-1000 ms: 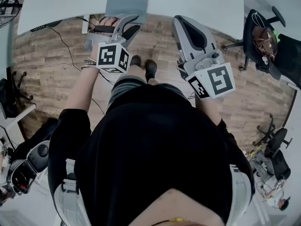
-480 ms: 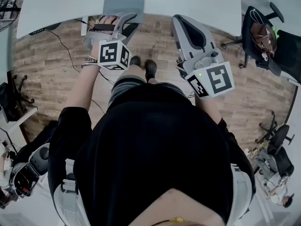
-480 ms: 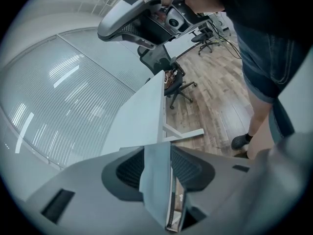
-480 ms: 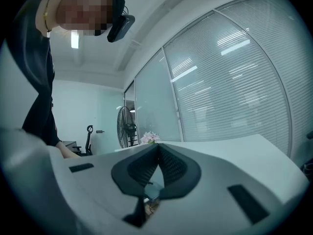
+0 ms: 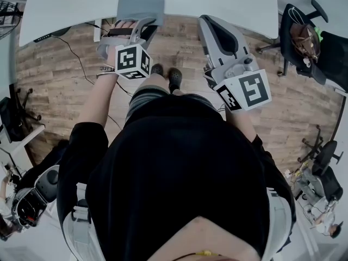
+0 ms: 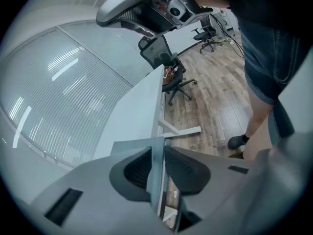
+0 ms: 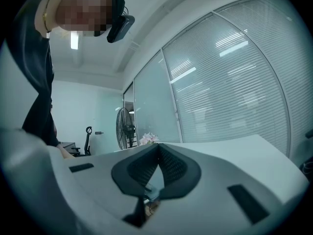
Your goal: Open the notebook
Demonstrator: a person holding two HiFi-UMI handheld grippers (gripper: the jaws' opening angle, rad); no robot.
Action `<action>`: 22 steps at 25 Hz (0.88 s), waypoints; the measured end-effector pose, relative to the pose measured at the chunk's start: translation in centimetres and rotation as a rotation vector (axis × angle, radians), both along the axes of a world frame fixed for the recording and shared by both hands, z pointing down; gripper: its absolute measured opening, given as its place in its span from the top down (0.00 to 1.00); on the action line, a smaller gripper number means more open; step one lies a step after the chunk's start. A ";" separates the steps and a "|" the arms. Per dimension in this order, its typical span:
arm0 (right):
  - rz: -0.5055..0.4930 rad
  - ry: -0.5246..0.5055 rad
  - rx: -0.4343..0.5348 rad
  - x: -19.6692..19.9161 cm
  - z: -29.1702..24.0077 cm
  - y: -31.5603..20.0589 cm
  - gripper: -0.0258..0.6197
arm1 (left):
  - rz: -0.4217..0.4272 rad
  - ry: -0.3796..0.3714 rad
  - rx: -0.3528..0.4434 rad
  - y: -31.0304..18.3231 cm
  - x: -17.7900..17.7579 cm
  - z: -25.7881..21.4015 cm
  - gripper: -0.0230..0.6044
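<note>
We hold the left gripper point(image 6: 159, 153) at the table's near edge. Its jaws are closing on the edge of the grey notebook point(image 5: 141, 1): one pad meets the cover, the other stands just beside it. The right gripper point(image 7: 157, 150) is closed and empty, pointing level over the table. We judge the notebook unopened; gripping and lifting the cover remain. The notebook lies on a white table point(image 5: 228, 1). Beyond: wood floor point(image 5: 60, 86), office chair point(image 5: 304, 34), glass wall with blinds point(image 6: 63, 97)
</note>
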State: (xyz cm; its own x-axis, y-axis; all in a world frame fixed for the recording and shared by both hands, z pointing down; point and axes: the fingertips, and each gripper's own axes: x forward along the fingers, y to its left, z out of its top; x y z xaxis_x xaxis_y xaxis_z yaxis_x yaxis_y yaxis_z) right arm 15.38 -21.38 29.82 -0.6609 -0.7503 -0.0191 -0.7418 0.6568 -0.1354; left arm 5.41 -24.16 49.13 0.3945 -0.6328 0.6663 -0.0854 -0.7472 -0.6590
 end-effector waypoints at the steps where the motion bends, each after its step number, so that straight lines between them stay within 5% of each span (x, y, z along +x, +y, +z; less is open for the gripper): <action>1: 0.000 0.000 0.001 0.0 0.0 0.1 0.95 | -0.004 -0.003 -0.008 0.1 0.0 0.3 0.82; 13: -0.009 -0.005 0.025 -0.1 -0.7 0.6 0.95 | -0.038 0.000 -0.027 0.0 -0.1 0.7 0.83; 22: -0.014 -0.009 0.036 0.0 -1.0 0.7 0.95 | -0.163 0.175 -0.138 -0.1 -0.2 -0.1 0.88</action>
